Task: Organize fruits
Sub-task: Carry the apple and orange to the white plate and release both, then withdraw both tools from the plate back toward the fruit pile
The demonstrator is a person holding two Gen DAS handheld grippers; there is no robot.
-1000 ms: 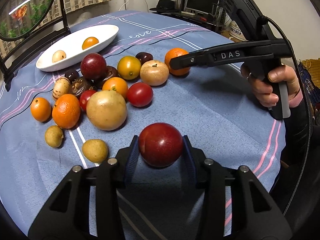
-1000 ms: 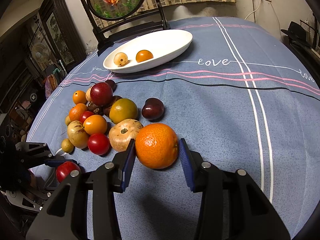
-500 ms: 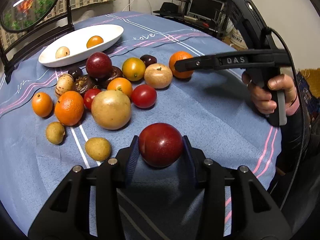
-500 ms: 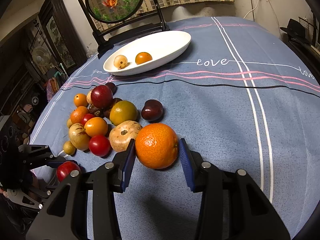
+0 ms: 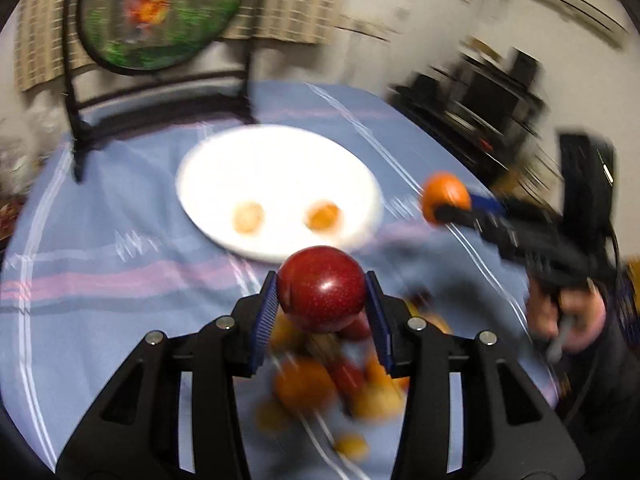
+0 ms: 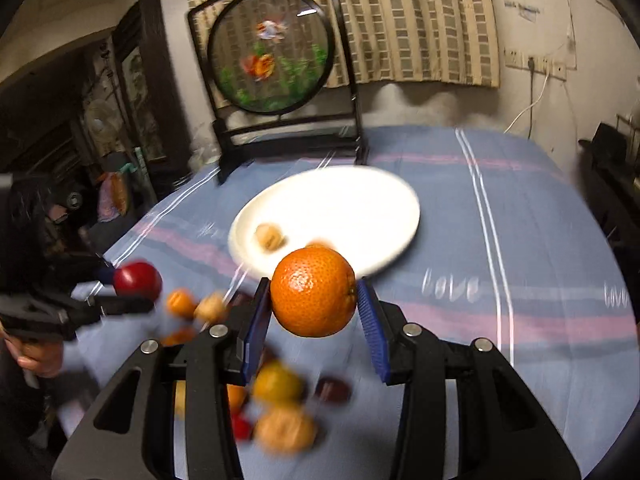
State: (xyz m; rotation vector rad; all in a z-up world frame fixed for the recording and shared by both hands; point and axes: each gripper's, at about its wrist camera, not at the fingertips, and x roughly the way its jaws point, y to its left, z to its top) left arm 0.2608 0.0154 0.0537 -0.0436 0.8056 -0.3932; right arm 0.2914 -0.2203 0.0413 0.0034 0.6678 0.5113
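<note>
My left gripper [image 5: 321,300] is shut on a dark red apple [image 5: 320,288] and holds it in the air, just short of the white oval dish [image 5: 216,168]. My right gripper [image 6: 313,298] is shut on an orange [image 6: 313,292], also lifted, near the dish's [image 6: 360,200] front rim. The dish holds a pale round fruit [image 5: 248,218] and a small orange fruit [image 5: 323,216]. The right gripper with the orange [image 5: 446,198] shows at the right of the left wrist view. The left gripper with the apple [image 6: 137,279] shows at the left of the right wrist view. Both views are motion-blurred.
A blurred pile of several fruits [image 5: 340,384] lies on the blue striped tablecloth [image 5: 120,280] below both grippers; it also shows in the right wrist view [image 6: 276,400]. A black-framed round goldfish screen [image 6: 272,52] stands behind the dish. Dark furniture stands at the right [image 5: 480,108].
Both grippers have lifted their fruit off the table and swung toward the white dish, which now lies straight ahead. The fruit pile has dropped below the fingers.
</note>
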